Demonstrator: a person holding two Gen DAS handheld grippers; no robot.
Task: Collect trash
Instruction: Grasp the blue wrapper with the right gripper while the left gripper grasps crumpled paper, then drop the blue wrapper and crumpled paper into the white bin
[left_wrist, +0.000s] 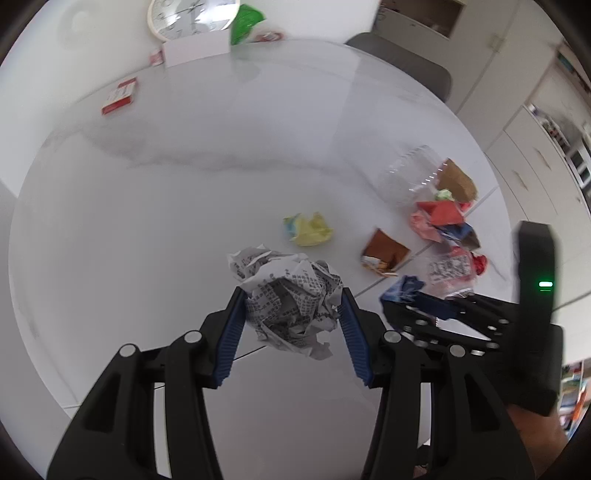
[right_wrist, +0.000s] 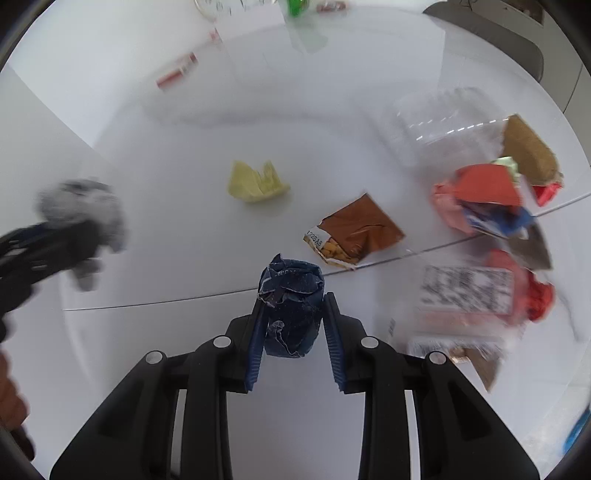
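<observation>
White round surface (left_wrist: 147, 221). Wall clock (left_wrist: 184, 16) leaning at far edge, red-white box (left_wrist: 120, 96) near it, grey chair (left_wrist: 402, 62) behind, cabinets (left_wrist: 517, 122) right.

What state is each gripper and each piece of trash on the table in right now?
left gripper: shut on the crumpled newspaper ball.
right gripper: jaws around the crumpled dark blue wrapper, pads on its sides.
yellow paper: crumpled, loose on the table.
brown packet: torn open, lying flat.
clear plastic bag: lying on the table, trash heaped at its mouth.
</observation>
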